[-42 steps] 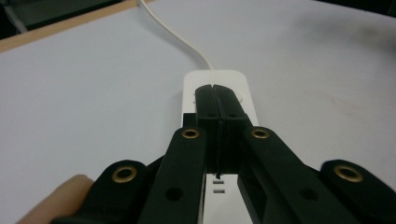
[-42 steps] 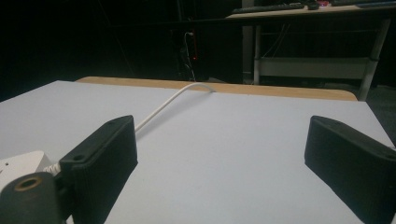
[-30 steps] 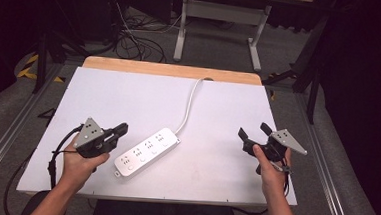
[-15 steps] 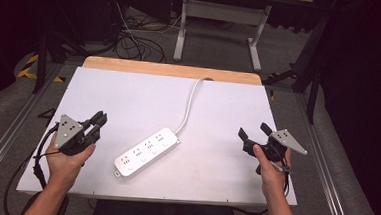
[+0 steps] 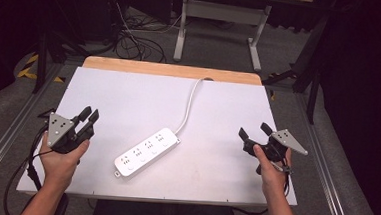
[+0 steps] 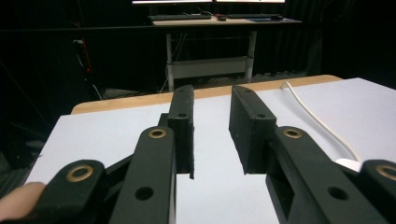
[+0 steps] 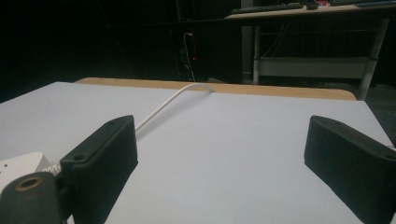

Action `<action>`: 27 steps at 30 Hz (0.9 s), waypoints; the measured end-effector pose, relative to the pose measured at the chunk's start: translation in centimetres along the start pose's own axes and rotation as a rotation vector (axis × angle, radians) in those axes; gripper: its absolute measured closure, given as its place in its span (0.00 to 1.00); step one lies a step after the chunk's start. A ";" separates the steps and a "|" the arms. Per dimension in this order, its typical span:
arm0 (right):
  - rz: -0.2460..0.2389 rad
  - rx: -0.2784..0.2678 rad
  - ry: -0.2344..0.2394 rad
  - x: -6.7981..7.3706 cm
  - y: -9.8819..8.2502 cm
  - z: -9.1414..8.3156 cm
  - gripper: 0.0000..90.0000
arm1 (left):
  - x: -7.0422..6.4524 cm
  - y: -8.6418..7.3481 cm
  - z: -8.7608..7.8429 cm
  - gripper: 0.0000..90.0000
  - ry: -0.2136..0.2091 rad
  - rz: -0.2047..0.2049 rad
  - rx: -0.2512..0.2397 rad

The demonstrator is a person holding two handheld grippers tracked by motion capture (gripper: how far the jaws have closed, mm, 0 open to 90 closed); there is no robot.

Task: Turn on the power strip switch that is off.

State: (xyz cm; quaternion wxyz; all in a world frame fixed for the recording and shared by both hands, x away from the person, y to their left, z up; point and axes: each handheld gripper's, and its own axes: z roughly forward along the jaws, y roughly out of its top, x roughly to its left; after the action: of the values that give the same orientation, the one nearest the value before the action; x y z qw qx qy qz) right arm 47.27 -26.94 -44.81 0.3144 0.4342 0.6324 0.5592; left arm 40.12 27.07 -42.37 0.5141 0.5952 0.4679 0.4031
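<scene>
Surroundings: dark room behind the tabletop, with a metal-framed desk (image 5: 219, 19) and loose floor cables (image 5: 132, 39) beyond the far edge.
Work surface: white rectangular tabletop (image 5: 129, 98) with a wooden strip (image 5: 171, 69) along its far side.
Task item: white plastic four-socket power strip (image 5: 146, 152), lying flat and diagonal near the middle of the tabletop, slightly toward your near edge. Its white cord (image 5: 190, 105) runs from the strip's far end to a notch at the wooden strip.
Left hand-held gripper (image 5: 90, 115): held over the left part of the tabletop, well apart from the power strip. Jaws stand at a narrow gap with nothing between them, as the left gripper view confirms (image 6: 211, 133).
Right hand-held gripper (image 5: 252, 131): held near the right edge of the tabletop, well apart from the power strip. Jaws stand wide and empty (image 7: 224, 163).
Step in hand: judged as an approach; neither hand-held gripper touches the power strip.
Hazard 1: your narrow left jaws may not clear the strip body and could push it across the smooth tabletop. Widen them first.
Hazard 2: lifting one end alone could let the strip pivot or slip.
Hazard 3: the cord may drag or snag at the notch if you pull the strip toward you.
</scene>
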 end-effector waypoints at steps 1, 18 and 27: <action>0.000 0.000 0.000 0.0 0.0 0.0 0.11 | 0.0 0.0 0.0 0.75 0.010 -0.005 -0.001; -0.002 -0.003 0.003 0.1 0.0 0.1 0.12 | 0.4 0.1 0.1 0.40 0.053 -0.033 0.013; -0.003 -0.001 0.011 0.2 0.1 0.3 0.12 | 0.5 0.1 0.0 0.08 0.084 -0.047 0.002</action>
State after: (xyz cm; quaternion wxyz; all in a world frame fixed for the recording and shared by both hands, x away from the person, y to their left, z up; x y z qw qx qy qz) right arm 47.50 -26.59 -44.74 0.3119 0.4298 0.6344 0.5616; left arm 40.25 27.54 -42.28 0.5028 0.5668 0.5035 0.4152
